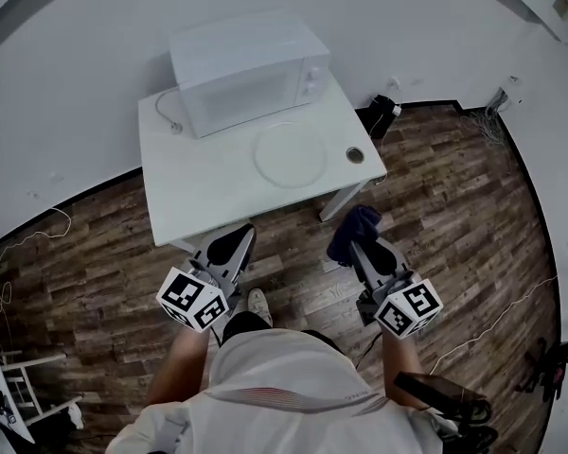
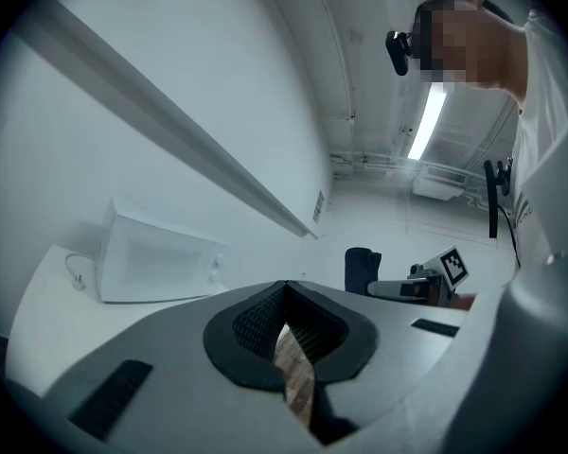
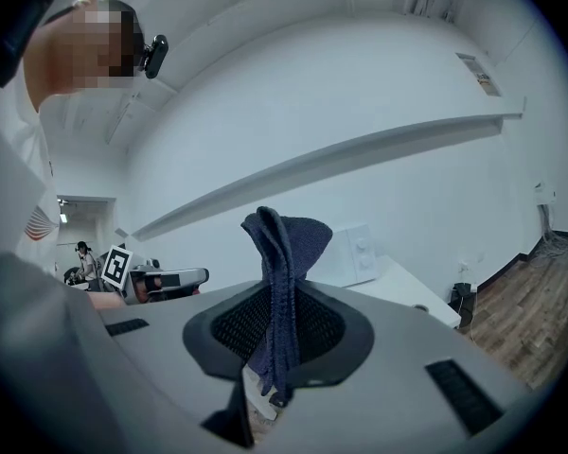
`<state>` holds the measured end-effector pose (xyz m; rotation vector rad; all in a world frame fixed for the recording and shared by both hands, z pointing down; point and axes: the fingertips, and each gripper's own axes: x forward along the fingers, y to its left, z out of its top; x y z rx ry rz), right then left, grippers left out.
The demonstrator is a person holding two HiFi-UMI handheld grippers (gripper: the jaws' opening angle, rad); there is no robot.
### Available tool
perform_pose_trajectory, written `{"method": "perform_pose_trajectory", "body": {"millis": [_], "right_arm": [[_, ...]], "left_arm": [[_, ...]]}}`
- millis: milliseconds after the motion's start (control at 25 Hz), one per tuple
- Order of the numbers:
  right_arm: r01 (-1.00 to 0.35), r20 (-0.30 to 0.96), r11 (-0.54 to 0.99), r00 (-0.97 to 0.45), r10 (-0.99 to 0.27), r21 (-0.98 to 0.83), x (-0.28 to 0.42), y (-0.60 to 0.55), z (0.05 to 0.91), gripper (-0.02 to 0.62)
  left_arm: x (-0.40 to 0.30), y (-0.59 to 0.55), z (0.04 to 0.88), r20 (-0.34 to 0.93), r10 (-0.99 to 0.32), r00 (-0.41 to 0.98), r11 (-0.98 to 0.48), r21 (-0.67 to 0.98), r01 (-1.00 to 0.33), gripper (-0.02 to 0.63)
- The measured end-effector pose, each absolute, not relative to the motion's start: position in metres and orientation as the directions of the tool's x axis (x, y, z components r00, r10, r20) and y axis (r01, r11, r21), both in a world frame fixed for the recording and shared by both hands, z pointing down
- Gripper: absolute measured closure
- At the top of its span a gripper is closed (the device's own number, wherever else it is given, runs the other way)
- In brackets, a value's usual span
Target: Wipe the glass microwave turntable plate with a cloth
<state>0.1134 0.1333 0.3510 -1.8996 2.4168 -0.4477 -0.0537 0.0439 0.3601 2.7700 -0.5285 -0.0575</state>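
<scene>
**Left gripper** point(image 1: 231, 246): grey moulded body with black ribbed pads, low over the floor in front of the table. The jaws meet at their tips with nothing between them, and a sliver of floor shows through the gap behind.

**Table** point(image 1: 185, 192): white and rectangular with a smooth top, set against a plain white wall.

**Microwave** point(image 1: 246, 69): white box at the rear of the table top, with a thin white cable point(image 1: 166, 112) looped at its left side.

**Glass turntable plate** point(image 1: 291, 154): clear, round and shallow. It lies flat on the table just in front of the microwave, toward the right end and well apart from both grippers. A small dark round fitting point(image 1: 355, 155) sits just to its right.

**Right gripper** point(image 1: 363, 246): jaws pressed together on the cloth point(image 3: 282, 253), a dark blue, finely woven fabric. It is pinched into upright folds that rise past the jaw tips, and a tail hangs down behind the pads.

**Floor** point(image 1: 454, 206): brown wood-grain planks with thin cables trailing across them.
</scene>
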Motion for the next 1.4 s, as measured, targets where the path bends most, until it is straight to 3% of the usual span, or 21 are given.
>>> {"method": "perform_pose_trajectory", "body": {"millis": [440, 760, 1400], "right_arm": [[-0.947, 0.152, 0.206, -0.247, -0.957, -0.245, 0.113, 0.041, 0.347, 0.532], [-0.923, 0.154, 0.281, -0.328, -0.932, -0.261, 0.131, -0.02, 0.355, 0.532], [-0.806, 0.146, 0.478, -0.55, -0.822, -0.35, 0.244, -0.137, 0.375, 0.532]], "left_arm": [[-0.057, -0.049, 0.368, 0.035, -0.37, 0.928, -0.87, 0.336, -0.359, 0.596], [-0.041, -0.092, 0.375, 0.049, -0.432, 0.9, -0.841, 0.339, -0.422, 0.595], [0.059, -0.174, 0.369, 0.091, -0.653, 0.752, -0.702, 0.298, -0.647, 0.596]]}}
